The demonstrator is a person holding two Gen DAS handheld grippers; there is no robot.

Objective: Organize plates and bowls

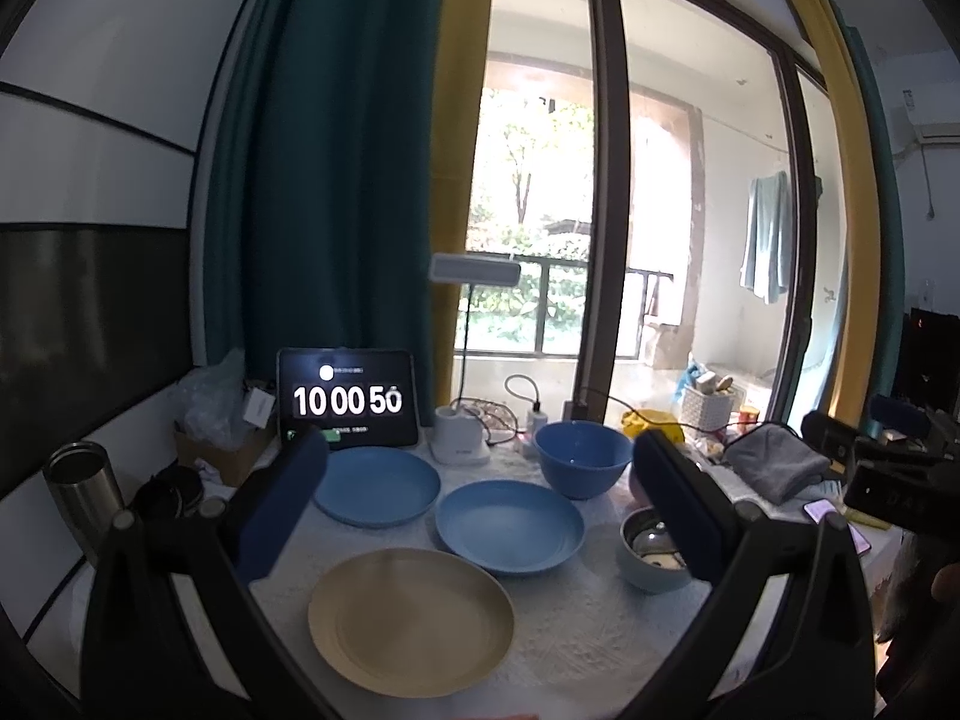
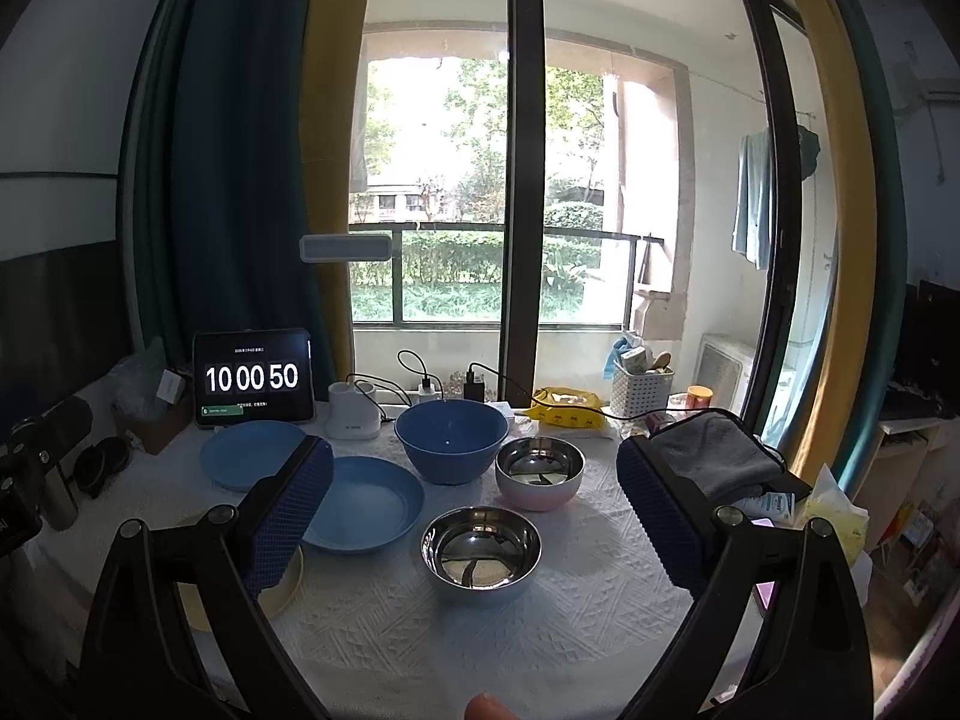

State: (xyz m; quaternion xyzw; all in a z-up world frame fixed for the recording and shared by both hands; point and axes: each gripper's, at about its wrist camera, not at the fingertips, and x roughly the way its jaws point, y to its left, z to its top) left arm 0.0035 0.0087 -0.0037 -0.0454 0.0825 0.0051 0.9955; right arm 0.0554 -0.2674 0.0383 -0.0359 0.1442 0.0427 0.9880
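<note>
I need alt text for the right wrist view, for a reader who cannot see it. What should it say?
The open right gripper hovers over a white tablecloth holding two steel bowls, a large blue bowl and two blue plates. Behind them a tablet reads 10 00 50, before a window onto greenery.

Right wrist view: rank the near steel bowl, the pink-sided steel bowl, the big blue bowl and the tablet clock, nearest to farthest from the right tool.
1. Near steel bowl, straight ahead of the open right tool.
2. Pink-sided steel bowl, beyond it, slightly right.
3. Big blue bowl, behind, centre.
4. Tablet clock, far left at the table's back.
</note>
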